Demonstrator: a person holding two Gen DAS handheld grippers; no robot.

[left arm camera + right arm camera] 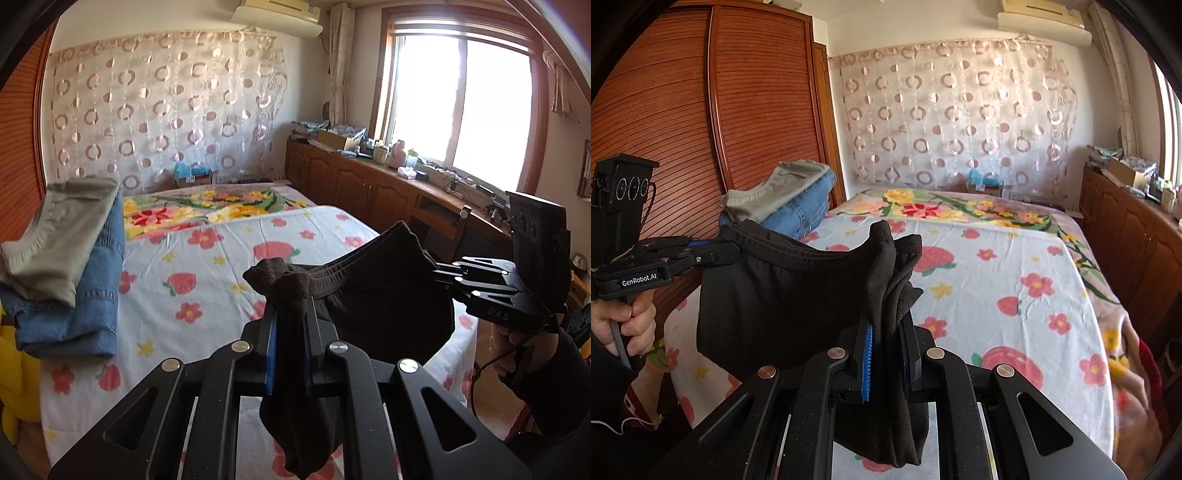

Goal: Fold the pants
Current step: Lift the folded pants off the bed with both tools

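Above the floral bed (221, 266), black pants (369, 295) hanging, left tool (290, 314) and right tool (886, 332) clamping waistband

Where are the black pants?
The pants hang in the air above the flowery bed, stretched between the left gripper and right gripper.

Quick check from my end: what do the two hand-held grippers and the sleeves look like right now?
Both are matte black scissor-linkage frames with silver rivets and blue ribbed pads. The left hand-held gripper bears a white "GenRobot.AI" label and a black camera block above; the right hand-held gripper shows embossed "DAS" lettering. A thin dark cable trails from its handle. Both sleeves are dark.
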